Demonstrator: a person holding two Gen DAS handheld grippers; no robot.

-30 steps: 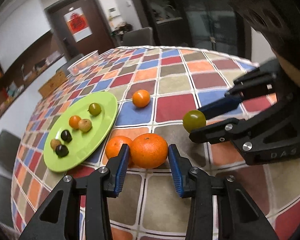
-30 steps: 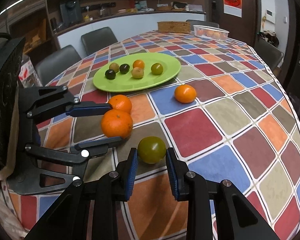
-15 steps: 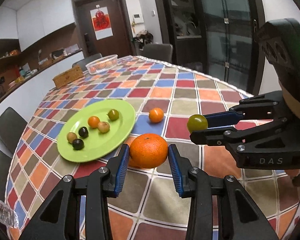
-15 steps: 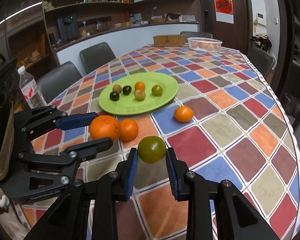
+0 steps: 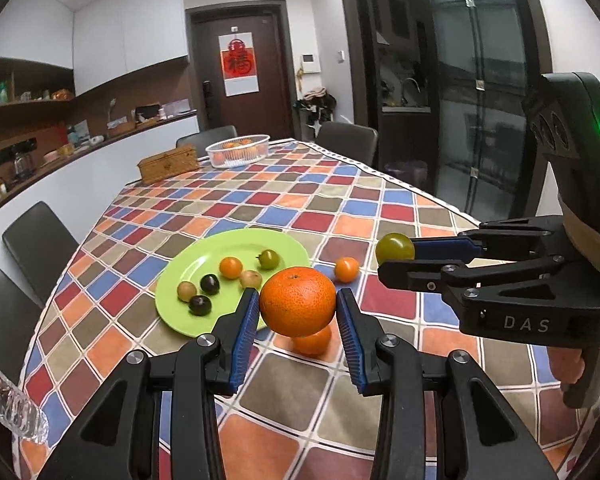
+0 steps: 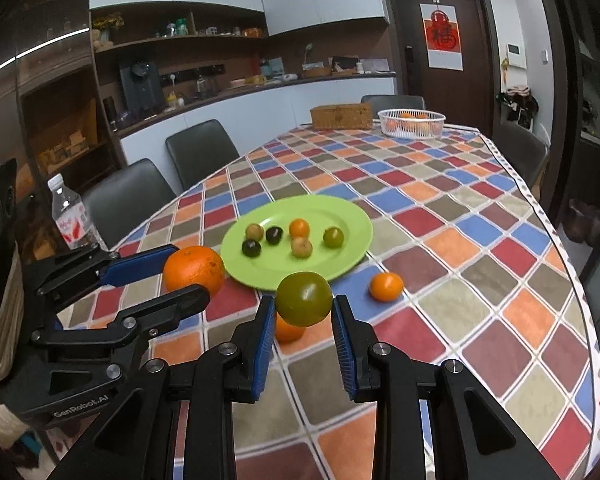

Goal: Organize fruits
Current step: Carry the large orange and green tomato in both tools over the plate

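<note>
**Obs 1:** Above the near end of the bench (image 5: 400, 308), left gripper (image 5: 298, 308): fingers (image 5: 246, 320) narrowed onto a large orange (image 5: 298, 301), blue pads pressing both its sides. Fruit is clear of the checked cloth.

**Obs 2:** Right gripper (image 6: 303, 312)?

**Obs 1:** Fingers (image 6: 265, 330) nearly together, clamped on a green tomato (image 6: 304, 299), also held in the air. In the left wrist view the right gripper (image 5: 396, 258) comes in from the right, fingers level, tomato (image 5: 395, 246) at the tips.

**Obs 2:** Pose?

**Obs 1:** Both grippers tilt down toward the bench, side by side, near each other but apart. A bit of the person's hand (image 5: 566, 364) shows under the right one.

**Obs 2:** Counts.

**Obs 1:** One green plate (image 6: 340, 208), beyond both grippers, carrying six small fruits: two dark, two pale tan, one orange, one green. Two small oranges on the cloth: one (image 6: 386, 286) right of the plate, one (image 6: 288, 330) just beneath the held fruits, partly hidden. One white basket (image 6: 412, 122) with orange fruit at the far end, count not readable. One woven box (image 6: 342, 116) beside it. One water bottle (image 6: 70, 216) at the left edge.
</note>
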